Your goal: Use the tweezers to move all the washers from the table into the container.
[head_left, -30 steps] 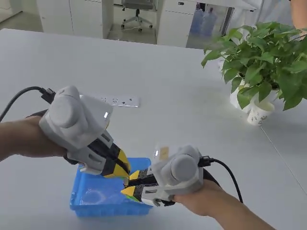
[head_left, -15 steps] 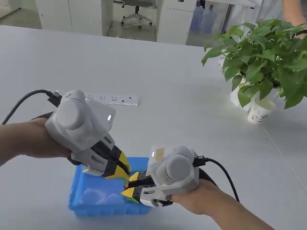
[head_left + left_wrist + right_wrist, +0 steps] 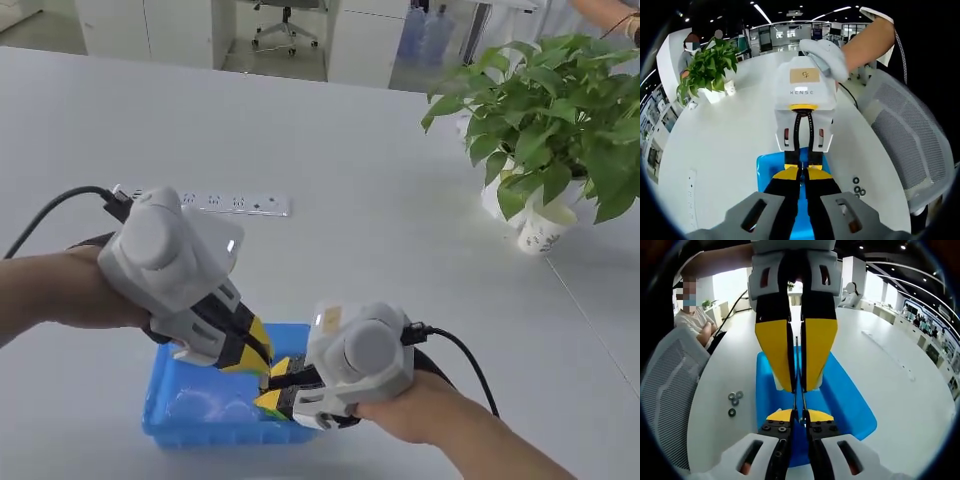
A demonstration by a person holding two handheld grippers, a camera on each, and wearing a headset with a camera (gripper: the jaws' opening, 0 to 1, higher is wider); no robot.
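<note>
White office table (image 3: 400, 220) (potted plant (image 3: 550, 120) behind); left gripper (image 3: 801, 175) and right gripper (image 3: 801, 416) pinch tweezers (image 3: 796, 365) above blue container (image 3: 850, 400)

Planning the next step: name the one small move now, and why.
Probably swing the tweezers toward the three washers on the table beside the blue container: the left gripper and right gripper meet tip to tip above it, away from them.

We've got the left gripper (image 3: 254, 350) and right gripper (image 3: 272, 387) nose to nose, tips almost touching, jaws closed on both; left hand (image 3: 68, 292) and right hand (image 3: 420, 408) angle inward.
</note>
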